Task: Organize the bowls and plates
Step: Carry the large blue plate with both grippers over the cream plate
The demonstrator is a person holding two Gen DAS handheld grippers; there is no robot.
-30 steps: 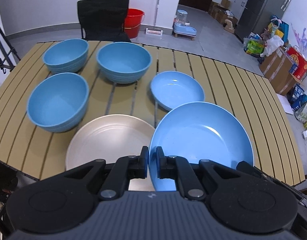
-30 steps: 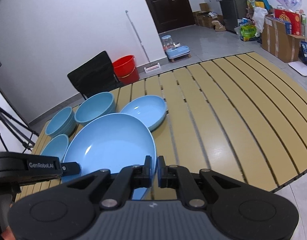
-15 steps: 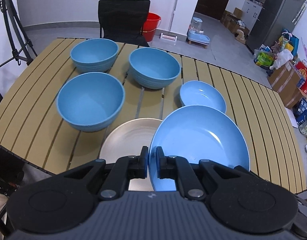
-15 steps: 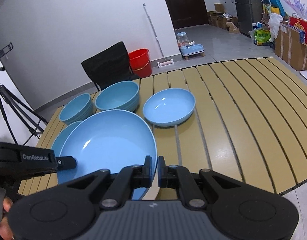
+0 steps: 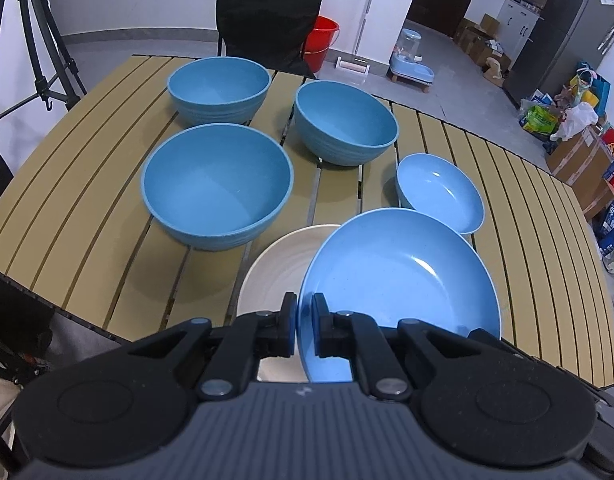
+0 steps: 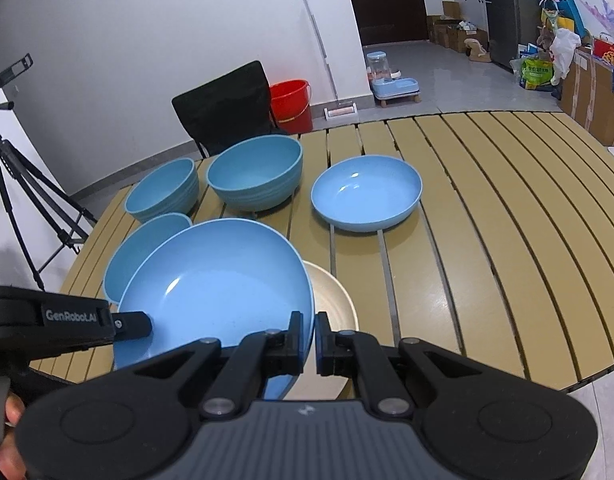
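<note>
Left wrist view, both hand-held grippers pinching large blue plate

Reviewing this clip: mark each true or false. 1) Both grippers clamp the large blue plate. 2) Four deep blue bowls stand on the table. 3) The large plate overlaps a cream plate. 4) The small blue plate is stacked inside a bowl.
1) True: the left gripper and right gripper clamp the large blue plate.
2) False: three deep blue bowls.
3) True: the cream plate lies beneath.
4) False: the small blue plate sits alone on the table.
</note>
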